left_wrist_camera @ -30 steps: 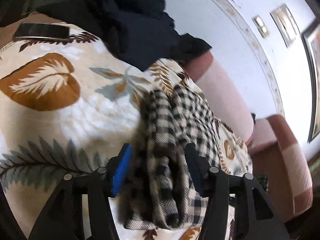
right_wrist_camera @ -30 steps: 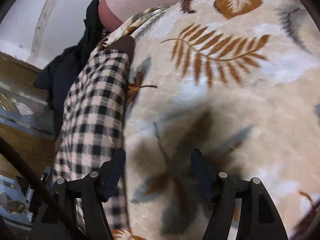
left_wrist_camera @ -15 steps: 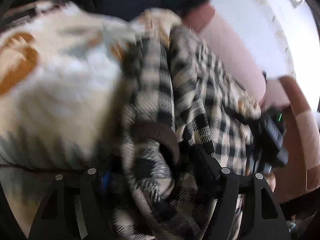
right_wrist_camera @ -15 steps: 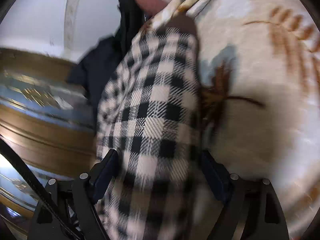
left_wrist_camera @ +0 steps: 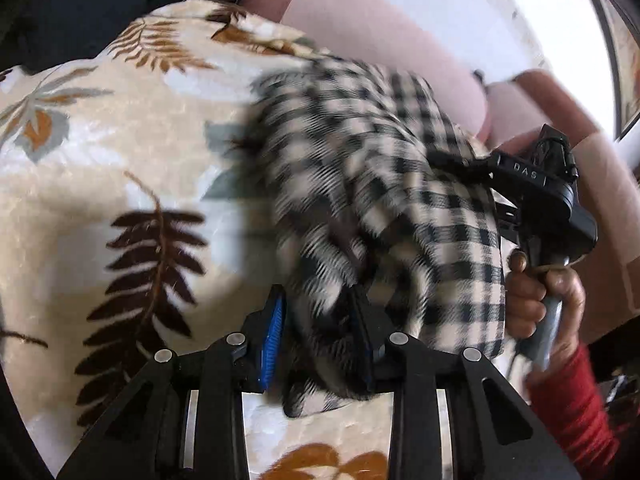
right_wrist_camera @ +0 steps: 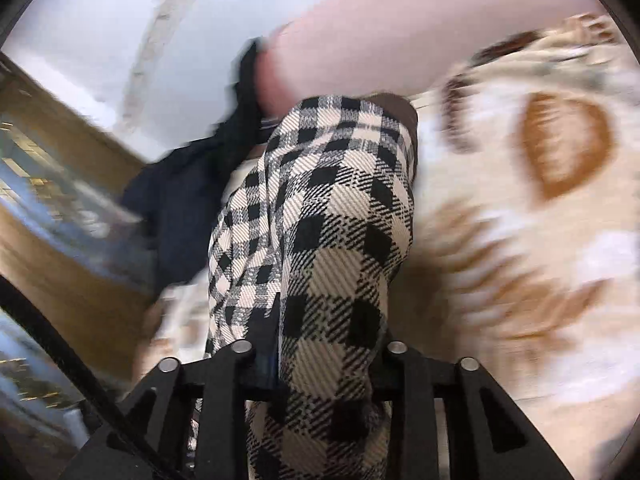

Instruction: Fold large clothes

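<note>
A black-and-cream checked garment [left_wrist_camera: 380, 168] lies bunched on a leaf-print blanket [left_wrist_camera: 100, 168]. My left gripper [left_wrist_camera: 318, 320] is shut on one bunched end of it; the cloth fills the gap between the fingers and is blurred with motion. My right gripper [right_wrist_camera: 328, 344] is shut on another part of the checked garment [right_wrist_camera: 332, 216], which runs up between its fingers. The right gripper also shows in the left wrist view [left_wrist_camera: 536, 200], held by a hand in a red sleeve, with the cloth draped over its front.
A dark navy garment [right_wrist_camera: 188, 204] lies at the blanket's far edge, also in the left wrist view [left_wrist_camera: 80, 4]. A pink sofa back [left_wrist_camera: 380, 40] and armrest [left_wrist_camera: 600, 168] rise behind. A wooden cabinet [right_wrist_camera: 48, 184] stands at left in the right wrist view.
Both grippers have moved onto the checked garment and closed on it. The right gripper swung left from the bare blanket. The cloth is lifted and bunched, and the views are blurred.
</note>
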Demonstrator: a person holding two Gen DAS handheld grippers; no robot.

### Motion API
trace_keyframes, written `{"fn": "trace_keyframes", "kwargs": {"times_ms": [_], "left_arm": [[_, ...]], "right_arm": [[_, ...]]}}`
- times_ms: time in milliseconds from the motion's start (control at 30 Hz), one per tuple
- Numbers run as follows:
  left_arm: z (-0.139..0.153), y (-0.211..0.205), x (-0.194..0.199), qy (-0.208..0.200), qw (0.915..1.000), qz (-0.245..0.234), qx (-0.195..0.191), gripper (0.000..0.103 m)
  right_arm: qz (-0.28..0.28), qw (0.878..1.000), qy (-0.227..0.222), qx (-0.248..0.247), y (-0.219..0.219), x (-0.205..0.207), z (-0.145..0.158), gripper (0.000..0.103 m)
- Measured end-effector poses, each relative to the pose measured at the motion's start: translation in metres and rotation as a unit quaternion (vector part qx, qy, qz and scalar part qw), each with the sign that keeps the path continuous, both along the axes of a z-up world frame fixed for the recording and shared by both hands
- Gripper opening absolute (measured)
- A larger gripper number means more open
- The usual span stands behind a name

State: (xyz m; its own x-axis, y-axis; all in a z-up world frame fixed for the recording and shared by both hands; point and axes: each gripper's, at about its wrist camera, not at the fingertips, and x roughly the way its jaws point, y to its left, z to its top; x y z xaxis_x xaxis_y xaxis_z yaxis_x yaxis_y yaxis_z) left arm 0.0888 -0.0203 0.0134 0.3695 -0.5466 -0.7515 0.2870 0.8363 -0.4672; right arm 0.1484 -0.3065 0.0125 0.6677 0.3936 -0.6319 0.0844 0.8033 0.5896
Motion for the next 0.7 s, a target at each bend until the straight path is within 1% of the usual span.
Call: {"fn": "trace_keyframes", "kwargs": {"times_ms": [33,67,100,133,167,233,267,300,333,367,433,467,533,567,600,633,667,700], "left_arm": [[-0.002,0.003,-0.001,0.0,1.0,0.004,0.004,0.031],[-0.001,0.007,-0.002,0.002,1.0,0.006,-0.003,0.031],[0.001,0.013,-0.003,0.003,0.9998,0.01,-0.015,0.031],[0.004,0.019,-0.004,0.001,0.9997,0.015,-0.021,0.031],[0.007,0.028,-0.006,-0.004,0.9994,0.022,-0.027,0.031],[0.014,0.045,-0.01,-0.01,0.9986,0.038,-0.037,0.033],[0.017,0.049,-0.012,-0.01,0.9981,0.047,-0.04,0.033],[0.019,0.059,-0.017,-0.01,0.9971,0.059,-0.046,0.034],[0.021,0.067,-0.017,-0.009,0.9962,0.07,-0.051,0.034],[0.023,0.073,-0.015,-0.007,0.9952,0.08,-0.055,0.034],[0.023,0.085,-0.012,-0.003,0.9933,0.099,-0.059,0.034],[0.023,0.089,-0.011,-0.003,0.9926,0.106,-0.06,0.034],[0.023,0.097,-0.013,-0.005,0.9916,0.116,-0.057,0.034],[0.024,0.101,-0.015,-0.008,0.9913,0.12,-0.053,0.034],[0.026,0.103,-0.016,-0.012,0.9912,0.123,-0.049,0.034],[0.028,0.103,-0.016,-0.015,0.9911,0.124,-0.046,0.034],[0.03,0.104,-0.016,-0.02,0.991,0.126,-0.04,0.034],[0.032,0.106,-0.016,-0.024,0.9908,0.128,-0.035,0.034]], "right_arm": [[-0.006,1.0,0.025,0.001,-0.007,0.001,-0.011,0.05],[-0.013,0.999,0.04,0.01,-0.013,-0.001,-0.019,0.051],[-0.028,0.999,0.034,0.022,-0.019,-0.009,-0.021,0.052],[-0.045,0.999,0.016,0.02,-0.021,-0.019,-0.013,0.052],[-0.06,0.998,0.001,0.004,-0.021,-0.029,-0.004,0.052],[-0.082,0.995,-0.036,-0.048,-0.01,-0.051,0.024,0.053],[-0.084,0.992,-0.057,-0.072,0.003,-0.061,0.041,0.054],[-0.076,0.992,-0.067,-0.079,0.005,-0.068,0.048,0.055],[-0.052,0.993,-0.072,-0.082,0.021,-0.07,0.056,0.055],[-0.02,0.994,-0.068,-0.083,0.042,-0.067,0.06,0.055],[0.019,0.995,-0.057,-0.084,0.073,-0.062,0.059,0.055],[0.036,0.995,-0.047,-0.085,0.092,-0.058,0.054,0.055],[0.05,0.994,-0.026,-0.098,0.121,-0.045,0.042,0.055],[0.052,0.992,-0.016,-0.112,0.125,-0.044,0.033,0.055],[0.05,0.989,0.0,-0.139,0.139,-0.039,0.026,0.055],[0.043,0.983,0.019,-0.179,0.15,-0.033,0.017,0.053],[0.037,0.978,0.026,-0.206,0.155,-0.03,0.012,0.025],[0.036,0.974,0.029,-0.223,0.156,-0.032,0.006,0.011]]}}
